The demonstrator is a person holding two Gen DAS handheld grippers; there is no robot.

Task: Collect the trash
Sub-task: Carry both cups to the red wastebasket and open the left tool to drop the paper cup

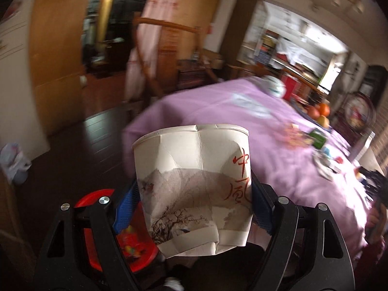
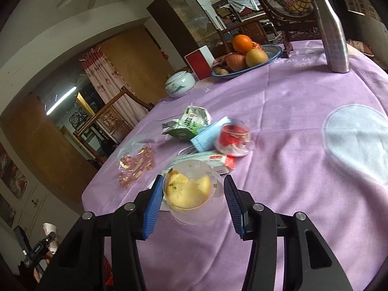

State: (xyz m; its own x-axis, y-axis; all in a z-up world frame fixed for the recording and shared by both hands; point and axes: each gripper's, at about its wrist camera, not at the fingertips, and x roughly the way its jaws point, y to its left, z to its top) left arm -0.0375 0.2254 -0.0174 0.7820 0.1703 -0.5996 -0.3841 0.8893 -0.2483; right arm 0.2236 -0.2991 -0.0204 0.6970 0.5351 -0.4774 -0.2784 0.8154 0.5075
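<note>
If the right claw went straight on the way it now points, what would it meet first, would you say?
Most likely the clear plastic cup with yellow food inside, already between the right claw fingers. Beyond it lie a red-and-white packet and a blue face mask; depth is uncertain.

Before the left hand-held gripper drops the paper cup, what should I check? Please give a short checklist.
1. Paper cup held between left hand-held gripper pads: ok.
2. Cup crumpled, so it is trash: ok.
3. Red bin below the cup: ok.
4. Cup directly over the bin opening: not ok, bin sits to the left.
5. Room left in the bin: cannot tell.
6. Right hand-held gripper closed on the plastic cup: cannot tell.
</note>
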